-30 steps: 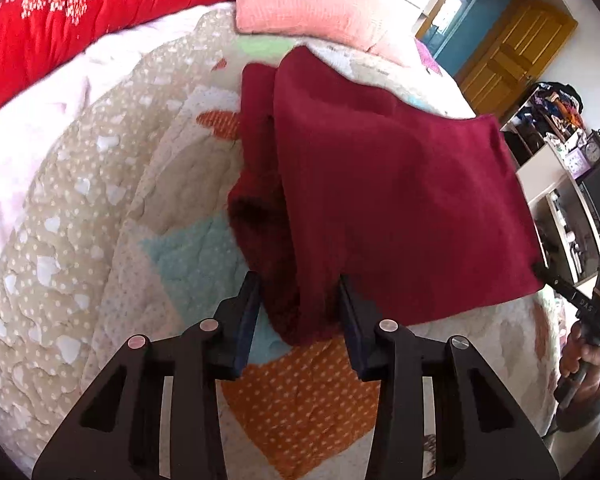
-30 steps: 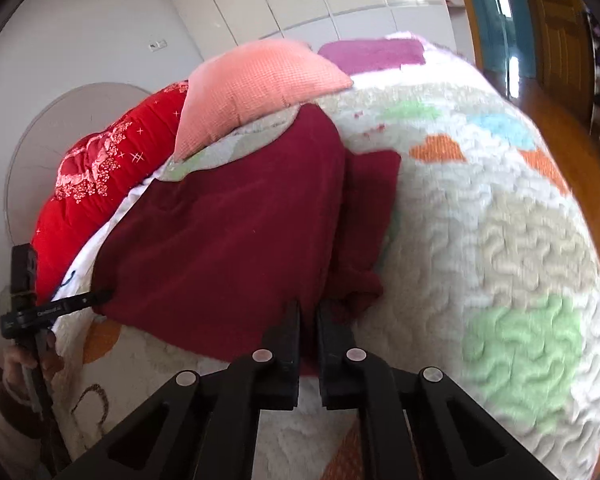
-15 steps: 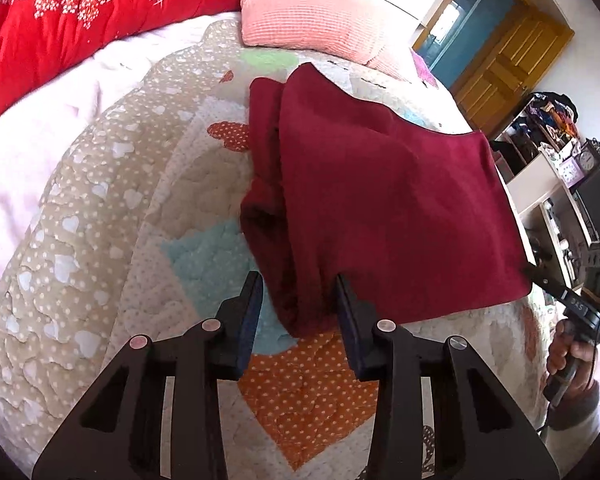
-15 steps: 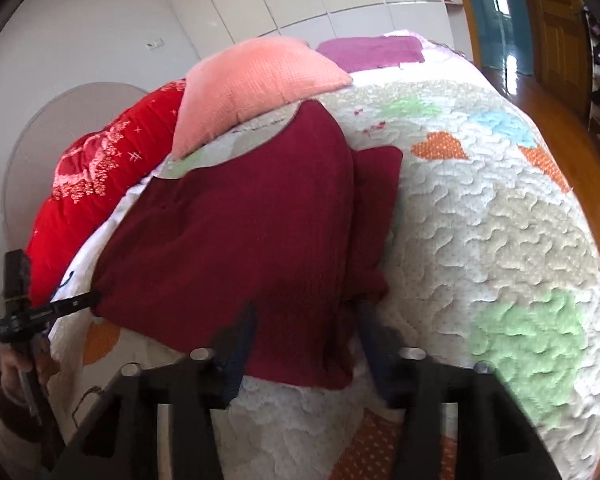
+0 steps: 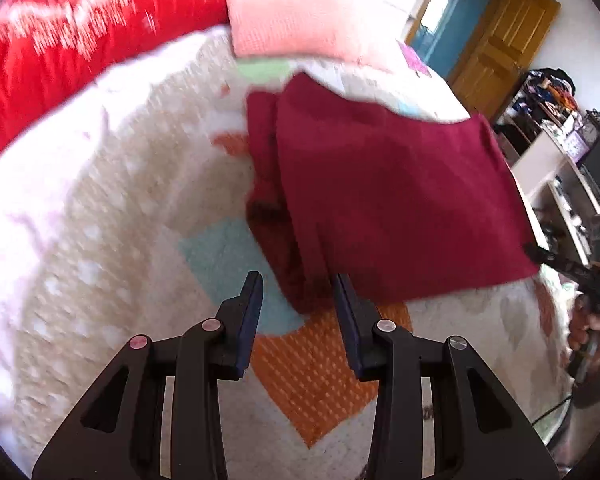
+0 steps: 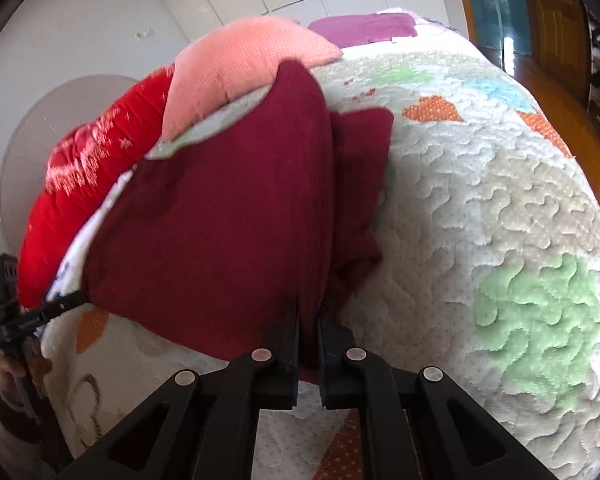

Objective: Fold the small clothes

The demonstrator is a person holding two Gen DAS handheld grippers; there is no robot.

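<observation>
A dark red garment (image 5: 388, 204) lies folded on the patchwork quilt (image 5: 324, 364). A sleeve part sticks out along its left edge in the left wrist view. My left gripper (image 5: 298, 284) is open, its fingers astride the garment's near corner, just short of it. In the right wrist view my right gripper (image 6: 309, 312) is shut on the near edge of the garment (image 6: 220, 220). The right gripper also shows at the far right of the left wrist view (image 5: 556, 262), at the garment's other corner.
A pink pillow (image 6: 240, 68) and a red blanket (image 5: 60, 48) lie at the head of the bed. A wooden door (image 5: 496, 40) and cluttered shelves (image 5: 560, 152) stand beyond the bed's right side. The bed edge drops off near the right hand.
My right gripper opened half a second ago and has now shut again on the garment's edge. My left gripper stayed open and drew back slightly from the corner.
</observation>
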